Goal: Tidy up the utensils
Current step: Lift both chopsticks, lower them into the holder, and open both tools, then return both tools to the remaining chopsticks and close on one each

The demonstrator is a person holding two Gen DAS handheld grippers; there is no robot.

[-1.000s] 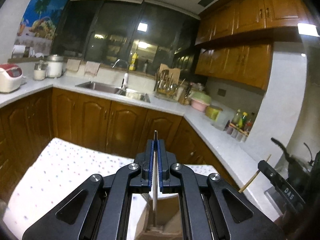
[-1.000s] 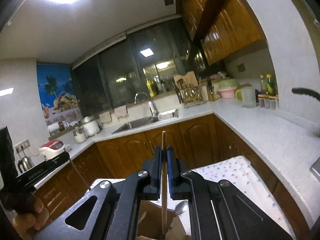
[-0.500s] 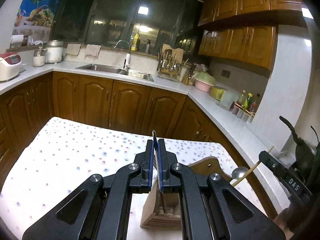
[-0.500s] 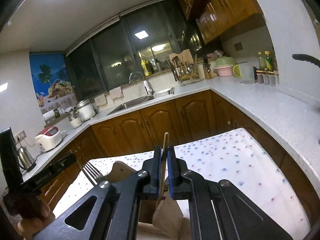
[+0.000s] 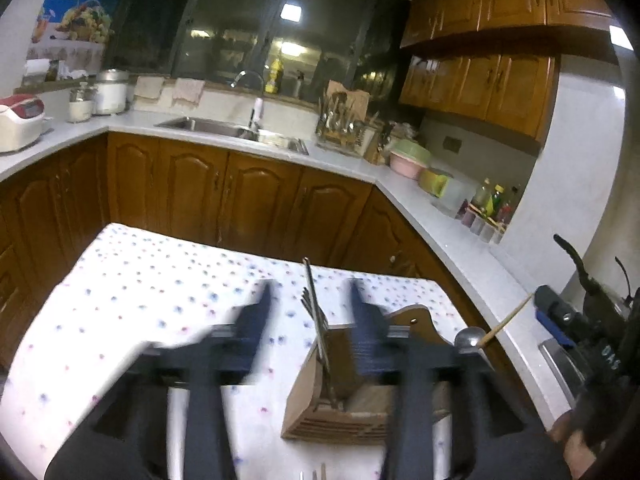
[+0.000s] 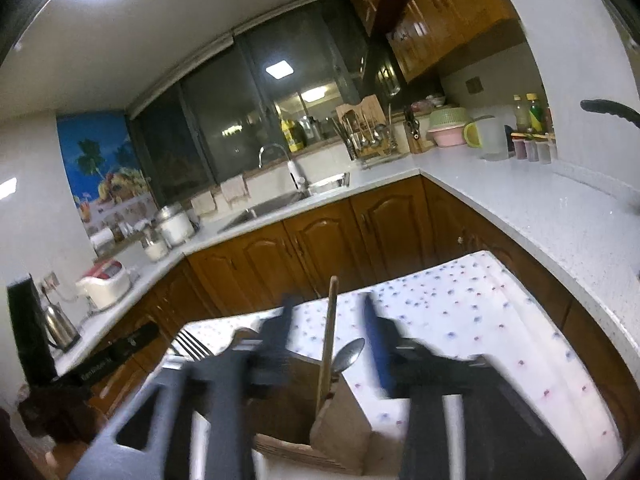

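Observation:
A wooden utensil holder [image 5: 340, 412] stands on the dotted tablecloth [image 5: 140, 300]. A metal fork [image 5: 316, 320] stands upright in one slot, between the fingers of my left gripper [image 5: 310, 296]. Those jaws are opening and the blurred pads stand clear of the fork. In the right wrist view a wooden chopstick [image 6: 328, 340] stands in the holder [image 6: 340, 432], between the spread fingers of my right gripper [image 6: 329, 308]. Its jaws are opening too, off the stick. A spoon [image 6: 350, 354] leans in the holder beside the chopstick. The fork [image 6: 188, 344] shows at the left.
White counters [image 5: 440, 220] over brown cabinets wrap around the table on three sides. A sink [image 5: 232, 130], a dish rack [image 5: 344, 128], bowls [image 5: 408, 158] and a rice cooker [image 5: 20, 120] stand on them. A kettle [image 6: 60, 326] stands at the left. A person's hand [image 5: 576, 448] holds the right gripper.
Both grippers came down with the fork and the chopstick into the holder. Both then went from shut to spread apart, letting the fork and the chopstick go.

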